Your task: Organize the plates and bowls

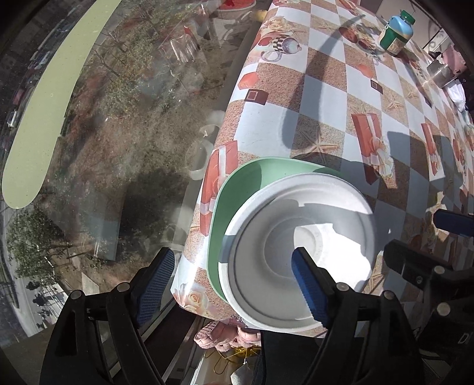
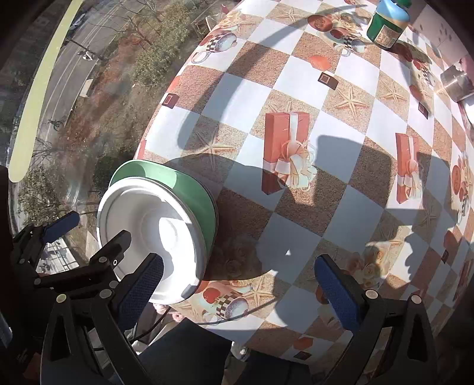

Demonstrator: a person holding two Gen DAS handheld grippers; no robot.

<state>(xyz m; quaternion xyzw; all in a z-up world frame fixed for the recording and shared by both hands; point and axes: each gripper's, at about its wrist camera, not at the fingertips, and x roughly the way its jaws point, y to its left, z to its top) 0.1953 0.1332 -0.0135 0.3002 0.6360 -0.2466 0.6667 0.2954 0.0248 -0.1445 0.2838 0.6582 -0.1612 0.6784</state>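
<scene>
A round white foam bowl (image 1: 296, 251) nests in a smooth green plastic bowl (image 1: 237, 189) at the counter's (image 2: 340, 207) near left corner. The left gripper (image 1: 234, 266) fingers gape wide, one blue textured pad (image 1: 308, 284) over the white bowl. The right gripper (image 2: 240, 281) is spread wide, empty. A green-capped bottle (image 2: 386, 20), label unreadable, stands at the far edge.

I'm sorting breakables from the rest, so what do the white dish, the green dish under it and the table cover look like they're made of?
White round dish: likely foam or moulded pulp, matte, with soft pressed rings. Green dish beneath: probably plastic or melamine, with a smooth, even satin colour; ceramic can't be ruled out. Checked table cover: looks like printed vinyl or oilcloth, with a slight sheen, draping over the edge.
</scene>
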